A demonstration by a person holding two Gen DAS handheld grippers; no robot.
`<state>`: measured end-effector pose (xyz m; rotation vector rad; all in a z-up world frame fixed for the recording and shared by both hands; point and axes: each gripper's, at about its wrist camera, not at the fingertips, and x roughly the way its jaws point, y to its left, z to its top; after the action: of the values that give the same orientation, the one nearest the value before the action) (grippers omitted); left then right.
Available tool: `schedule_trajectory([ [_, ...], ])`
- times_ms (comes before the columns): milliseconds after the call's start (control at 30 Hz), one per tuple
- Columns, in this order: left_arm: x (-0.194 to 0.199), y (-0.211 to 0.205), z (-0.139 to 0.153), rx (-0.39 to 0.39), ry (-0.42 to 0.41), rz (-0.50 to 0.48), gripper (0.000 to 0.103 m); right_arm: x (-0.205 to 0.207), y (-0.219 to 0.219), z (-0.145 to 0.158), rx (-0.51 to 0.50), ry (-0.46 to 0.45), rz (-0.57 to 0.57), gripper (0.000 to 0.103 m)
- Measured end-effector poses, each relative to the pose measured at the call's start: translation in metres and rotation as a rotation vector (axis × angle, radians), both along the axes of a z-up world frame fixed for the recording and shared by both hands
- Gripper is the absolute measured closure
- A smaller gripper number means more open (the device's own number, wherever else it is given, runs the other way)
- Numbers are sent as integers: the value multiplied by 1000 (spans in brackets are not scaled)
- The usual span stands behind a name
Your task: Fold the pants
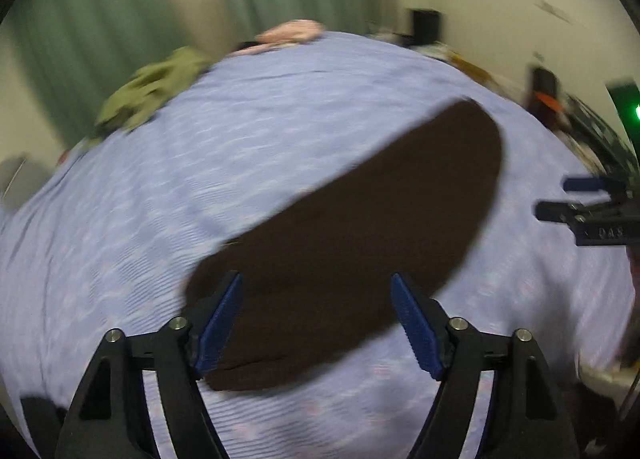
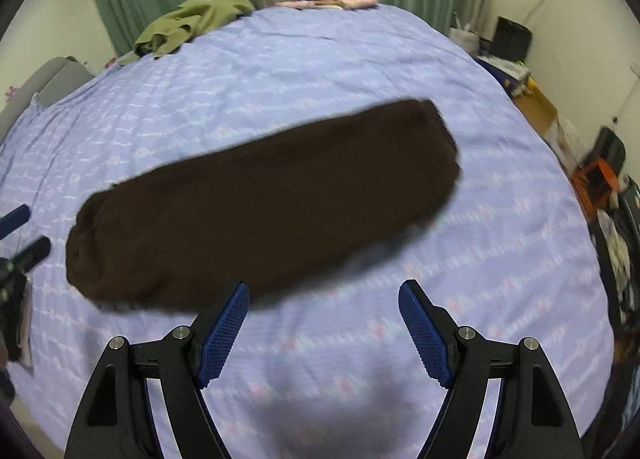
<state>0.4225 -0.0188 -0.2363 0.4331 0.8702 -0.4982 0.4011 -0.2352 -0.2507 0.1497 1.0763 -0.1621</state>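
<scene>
One pair of dark pants [image 2: 260,203] lies folded on the bed [image 2: 500,259], and my two grippers, left [image 1: 316,287] and right [image 2: 323,295], both gape wide, empty.

Left gripper [image 1: 316,279]: jaws spread wide, nothing between them; two black arms with blue ribbed pads [image 1: 218,323] on the inner faces; silver pivot bolts on each arm; aimed forward and slightly downward. In the right wrist view its two finger tips enter at the left edge [image 2: 24,235], apart from one another

Right gripper [image 2: 324,287]: jaws spread wide, nothing between them; same build, black arms, blue ribbed pads [image 2: 426,335], silver bolts; aimed forward and downward. In the left wrist view it enters at the right edge [image 1: 568,199], fingers parted, pointing leftward, well apart from the left gripper
</scene>
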Motion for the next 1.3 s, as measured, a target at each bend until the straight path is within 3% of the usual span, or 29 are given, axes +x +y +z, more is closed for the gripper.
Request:
schedule_trajectory([
  [100, -20, -44, -18, 22, 9, -99, 39, -24, -12, -3, -5, 18, -31, 25],
  [167, -32, -75, -36, 84, 0, -173, 45, -36, -19, -7, 2, 29, -54, 25],
  [333, -36, -127, -82, 256, -80, -281, 49, -60, -35, -26, 40, 69, -99, 25],
  [433, -37, -144, -103, 343, -115, -328, 49, -67, -40, -38, 54, 89, -119, 25],
  [533, -39, -158, -127, 443, -164, -383, 56, -69, -45, -48, 71, 108, -130, 26],
  [600, -32, -162, -139, 472, -150, -396, 64, -69, -46, -52, 78, 114, -128, 26],
  [667, -19, -161, -132, 429, -86, -385, 80, -67, -44, -55, 83, 118, -115, 27],
  [733, -3, -153, -112, 319, 10, -349, 86, -64, -42, -56, 91, 114, -94, 32],
  [800, 25, -138, -89, 168, 110, -271, 88, -59, -41, -55, 117, 96, -70, 36],
  [867, 51, -127, -82, 111, 154, -221, 88, -53, -39, -52, 143, 72, -51, 40],
  [967, 94, -111, -80, 2, 284, -157, 88, -36, -38, -50, 195, 30, -10, 44],
  [1167, 133, -98, -88, -92, 421, -121, 88, 21, -23, -39, 292, -72, 139, 47],
  [1300, 154, -91, -95, -117, 462, -119, 88, 64, -3, -47, 370, -68, 290, 47],
])
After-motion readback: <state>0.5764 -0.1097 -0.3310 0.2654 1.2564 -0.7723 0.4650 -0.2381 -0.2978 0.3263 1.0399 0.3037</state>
